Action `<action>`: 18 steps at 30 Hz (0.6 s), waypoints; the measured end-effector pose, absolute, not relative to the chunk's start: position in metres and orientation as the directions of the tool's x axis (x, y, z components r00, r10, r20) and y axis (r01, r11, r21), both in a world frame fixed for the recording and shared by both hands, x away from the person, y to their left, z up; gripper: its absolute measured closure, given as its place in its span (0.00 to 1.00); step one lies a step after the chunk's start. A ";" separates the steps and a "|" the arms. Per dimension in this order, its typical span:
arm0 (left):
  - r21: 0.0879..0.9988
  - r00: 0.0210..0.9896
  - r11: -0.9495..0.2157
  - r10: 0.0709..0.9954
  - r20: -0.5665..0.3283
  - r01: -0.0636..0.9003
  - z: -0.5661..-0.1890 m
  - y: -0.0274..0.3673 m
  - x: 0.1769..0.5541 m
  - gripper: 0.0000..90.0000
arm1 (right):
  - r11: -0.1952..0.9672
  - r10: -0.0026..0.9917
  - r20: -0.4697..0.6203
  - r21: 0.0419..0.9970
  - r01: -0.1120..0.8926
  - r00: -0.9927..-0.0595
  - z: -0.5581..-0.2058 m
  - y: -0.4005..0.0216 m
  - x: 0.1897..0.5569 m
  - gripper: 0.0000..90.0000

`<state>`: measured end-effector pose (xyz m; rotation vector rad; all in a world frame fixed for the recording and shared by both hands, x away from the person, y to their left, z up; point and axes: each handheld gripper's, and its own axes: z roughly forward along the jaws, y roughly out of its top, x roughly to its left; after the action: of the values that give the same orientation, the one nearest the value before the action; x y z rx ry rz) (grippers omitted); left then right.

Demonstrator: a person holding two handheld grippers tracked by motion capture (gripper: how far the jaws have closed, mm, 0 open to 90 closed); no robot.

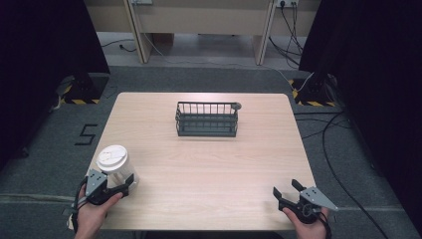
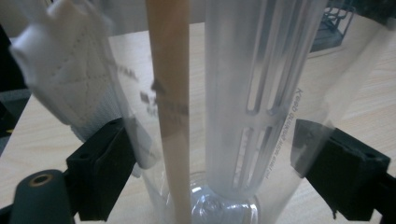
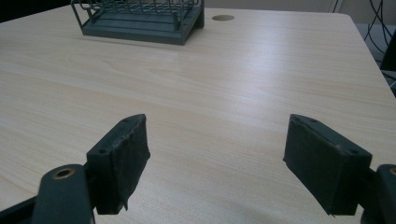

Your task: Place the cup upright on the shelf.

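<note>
Light wood table point(image 1: 209, 169) on grey carpet, black curtains at both sides, cables on the floor at upper right.

Left gripper point(image 1: 115, 189), lower left of the high view: jaws sit on either side of a clear plastic cup point(image 1: 115, 167) with a white lid point(image 1: 111, 158), low on the wall and touching it by the look of things. Cup stands upright on the table near the lower left corner. Whether the jaws are actually squeezing I cannot tell; call it closing around the cup.

Right gripper point(image 1: 284, 188), lower right: jaws spread wide, nothing between them, just above the bare table edge.

Further out, a dark wire rack point(image 1: 207, 119) sits centre-top of the table, well apart from both grippers, nothing visible in it.

Progress, as a judgement: cup is at the grasp stage, not lifted; if the rack is the goal, the carry and placement are all left.

View differences: the left gripper view shows inside the cup point(image 2: 243, 93), with a tan stick-like piece point(image 2: 170, 107) and a white wrapped item point(image 2: 70, 79) at upper left. The high view gives just the lid. The right gripper view shows a round hole point(image 3: 223, 17) in the tabletop beside the rack point(image 3: 140, 21).
</note>
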<state>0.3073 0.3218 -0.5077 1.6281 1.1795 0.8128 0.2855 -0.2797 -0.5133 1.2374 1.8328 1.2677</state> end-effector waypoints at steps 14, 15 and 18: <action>0.953 0.317 -0.089 0.948 -0.008 0.288 -0.509 0.322 0.310 0.19 | 0.119 0.916 0.039 0.924 0.364 -0.399 -0.513 -0.279 0.286 0.25; 0.954 0.318 -0.087 0.948 -0.010 0.288 -0.509 0.322 0.311 0.19 | 0.120 0.916 0.039 0.923 0.366 -0.400 -0.513 -0.279 0.286 0.25; 0.956 0.316 -0.086 0.949 -0.008 0.282 -0.509 0.322 0.311 0.18 | 0.126 0.915 0.032 0.923 0.362 -0.401 -0.513 -0.279 0.286 0.25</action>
<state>0.3110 0.3216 -0.5086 1.5859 1.1511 0.8399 0.2861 -0.2791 -0.5133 1.2315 1.8410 1.2583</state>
